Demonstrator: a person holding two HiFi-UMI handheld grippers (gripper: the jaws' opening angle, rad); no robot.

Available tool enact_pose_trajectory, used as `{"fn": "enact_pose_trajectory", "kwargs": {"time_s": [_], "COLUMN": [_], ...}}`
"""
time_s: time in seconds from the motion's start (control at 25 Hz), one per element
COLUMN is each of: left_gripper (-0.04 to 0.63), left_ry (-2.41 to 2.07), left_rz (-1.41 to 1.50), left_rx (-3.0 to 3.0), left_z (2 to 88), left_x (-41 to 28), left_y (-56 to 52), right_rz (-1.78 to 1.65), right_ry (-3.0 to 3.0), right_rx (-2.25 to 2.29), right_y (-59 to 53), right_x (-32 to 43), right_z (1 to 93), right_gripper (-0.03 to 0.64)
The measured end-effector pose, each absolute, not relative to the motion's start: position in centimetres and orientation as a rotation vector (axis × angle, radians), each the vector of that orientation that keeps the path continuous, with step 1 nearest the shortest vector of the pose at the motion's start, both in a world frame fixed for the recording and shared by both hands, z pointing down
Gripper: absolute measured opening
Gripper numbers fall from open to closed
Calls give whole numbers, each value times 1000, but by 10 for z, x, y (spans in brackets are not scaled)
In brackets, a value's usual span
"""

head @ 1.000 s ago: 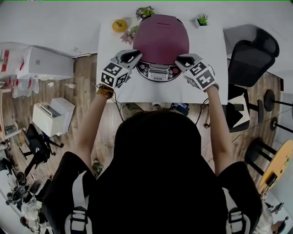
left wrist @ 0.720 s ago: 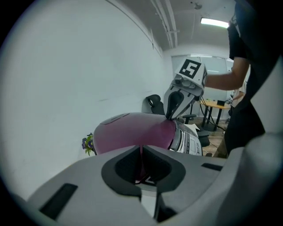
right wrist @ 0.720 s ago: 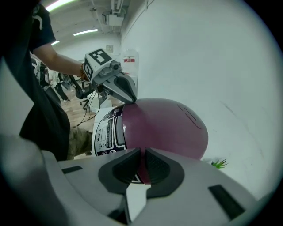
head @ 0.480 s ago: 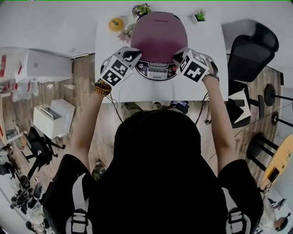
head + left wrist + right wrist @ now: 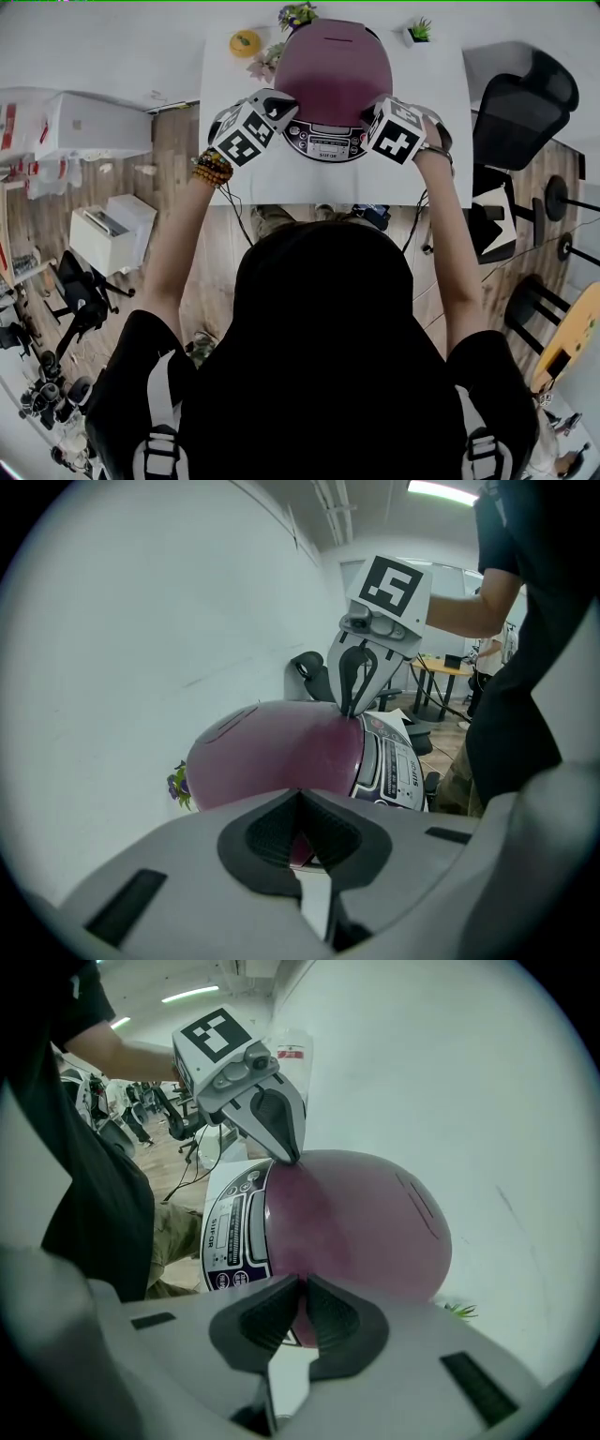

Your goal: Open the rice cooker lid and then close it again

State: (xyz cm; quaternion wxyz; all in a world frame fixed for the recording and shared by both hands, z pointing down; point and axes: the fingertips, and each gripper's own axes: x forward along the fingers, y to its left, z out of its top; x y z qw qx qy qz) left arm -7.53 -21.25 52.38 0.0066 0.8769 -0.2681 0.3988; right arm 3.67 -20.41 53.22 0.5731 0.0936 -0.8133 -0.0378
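Note:
The rice cooker stands on the white table (image 5: 431, 173), its maroon lid (image 5: 333, 66) down and its control panel (image 5: 323, 145) facing me. My left gripper (image 5: 283, 107) is shut and empty, with its tips resting on the lid's front left edge. In the right gripper view this left gripper (image 5: 291, 1155) points down onto the lid (image 5: 366, 1222). My right gripper (image 5: 368, 118) has just been closing and is shut on nothing, its tips against the lid's front right edge. The left gripper view shows that right gripper (image 5: 352, 710) touching the lid (image 5: 272, 752).
Behind the cooker sit a yellow object (image 5: 246, 42), a flower bunch (image 5: 296, 16) and a small green plant (image 5: 419, 34). A black office chair (image 5: 525, 103) stands right of the table, and a white cabinet (image 5: 89, 127) is on the floor to the left.
Both grippers have rolled and come in against the lid's front corners, and their jaws have closed. The lid has stayed down.

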Motion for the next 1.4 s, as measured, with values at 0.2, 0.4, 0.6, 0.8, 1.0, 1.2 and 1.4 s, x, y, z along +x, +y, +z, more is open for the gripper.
{"fn": "enact_pose_trajectory", "kwargs": {"time_s": [0.2, 0.4, 0.6, 0.8, 1.0, 1.2, 1.4], "left_gripper": [26, 26, 26, 26, 25, 26, 26], "left_ry": [-831, -813, -802, -792, -746, -680, -620], "left_rz": [1248, 1271, 1288, 1324, 1338, 1358, 1538], "left_rx": [2730, 2718, 2683, 2619, 2573, 2538, 2502], "left_z": [526, 526, 528, 529, 531, 529, 534], "left_x": [-76, -76, -75, -76, -75, -73, -73], "left_y": [-213, -213, -214, -215, -216, -216, -216], "right_rz": [-82, -80, -41, -32, -108, -134, -92], "right_ry": [-1909, -1897, -1897, -1886, -1779, -1707, -1668], "right_rx": [228, 208, 186, 167, 113, 22, -7], "right_y": [-205, -205, -206, -207, -206, -205, -203], "right_x": [37, 36, 37, 33, 32, 33, 37], "right_z": [534, 534, 536, 534, 537, 538, 542], "right_gripper": [48, 48, 48, 48, 48, 48, 48]}}
